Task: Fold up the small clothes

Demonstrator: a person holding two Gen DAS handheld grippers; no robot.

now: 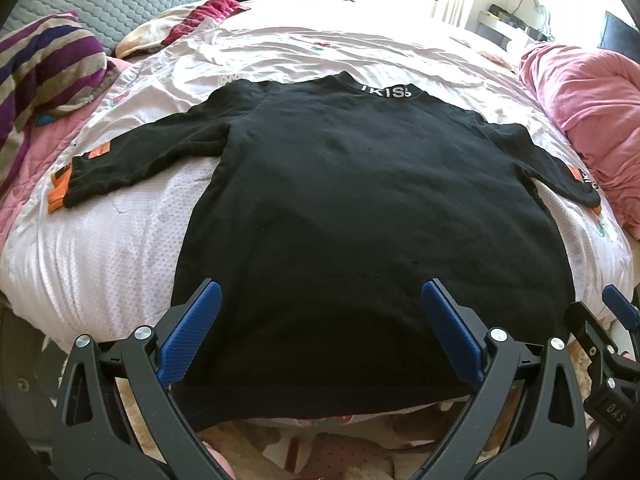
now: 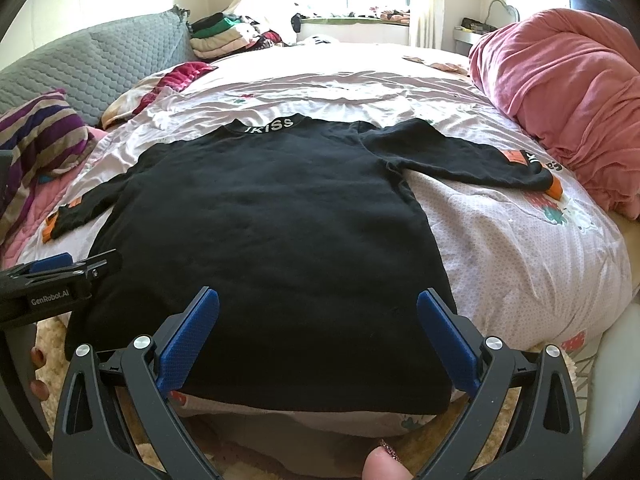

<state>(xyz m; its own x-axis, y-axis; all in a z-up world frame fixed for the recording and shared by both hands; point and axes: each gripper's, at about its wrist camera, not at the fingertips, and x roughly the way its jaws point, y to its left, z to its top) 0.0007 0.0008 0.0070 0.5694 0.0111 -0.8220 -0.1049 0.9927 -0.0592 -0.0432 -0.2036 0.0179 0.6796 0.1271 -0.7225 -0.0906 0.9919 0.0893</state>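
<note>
A small black long-sleeved top (image 1: 352, 208) (image 2: 260, 232) lies flat on the bed, collar with white letters at the far end, both sleeves spread out, orange cuffs at their ends. My left gripper (image 1: 320, 292) is open above the hem near the bed's front edge, nothing between its blue pads. My right gripper (image 2: 318, 298) is open too, over the hem's right half, holding nothing. The right gripper (image 1: 616, 320) shows at the right edge of the left wrist view. The left gripper (image 2: 60, 272) shows at the left edge of the right wrist view.
The bed has a pale pink patterned sheet (image 2: 520, 264). A pink duvet (image 2: 560, 92) is heaped at the right. A striped blanket (image 1: 44, 68) and grey quilted headboard (image 2: 100, 64) are at the left. Folded clothes (image 2: 220, 36) are stacked far back near the window.
</note>
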